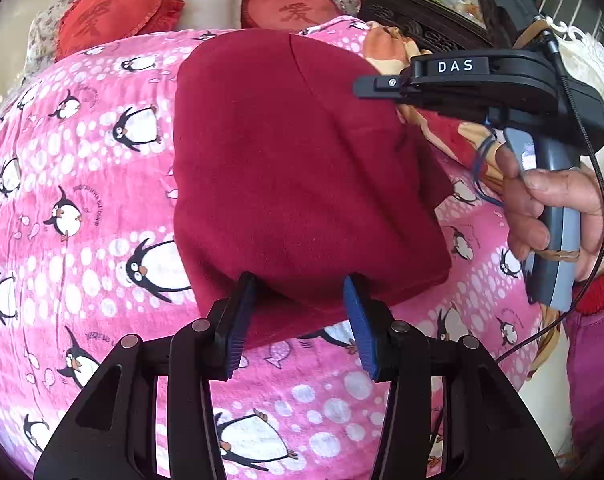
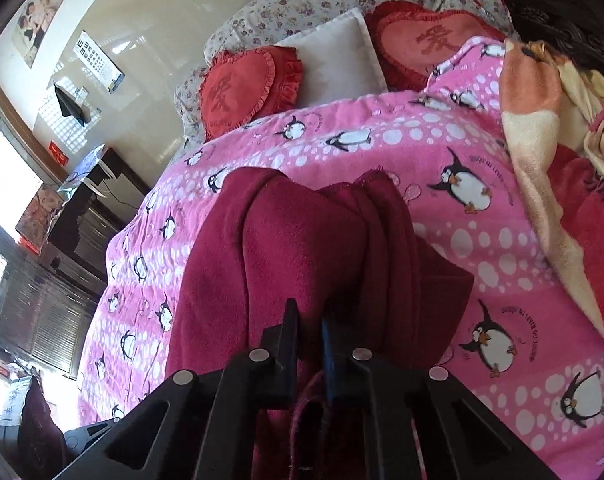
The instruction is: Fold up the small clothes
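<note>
A dark red fleece garment (image 1: 293,152) lies folded into a rough rectangle on a pink penguin blanket (image 1: 81,184). My left gripper (image 1: 299,288) stands open at the garment's near edge, which bulges between the blue pads (image 1: 358,316); they do not press on it. In the left wrist view my right gripper (image 1: 360,88), held by a hand (image 1: 542,200), reaches over the garment's right side. In the right wrist view the right gripper (image 2: 310,316) is shut, and the garment (image 2: 285,248) bunches up in folds around its fingertips.
Two red heart cushions (image 1: 113,16) (image 1: 289,8) and a white pillow (image 1: 209,0) sit at the head of the bed. An orange and cream blanket (image 2: 530,128) lies heaped to the right. Dark carved furniture (image 1: 418,20) stands behind it.
</note>
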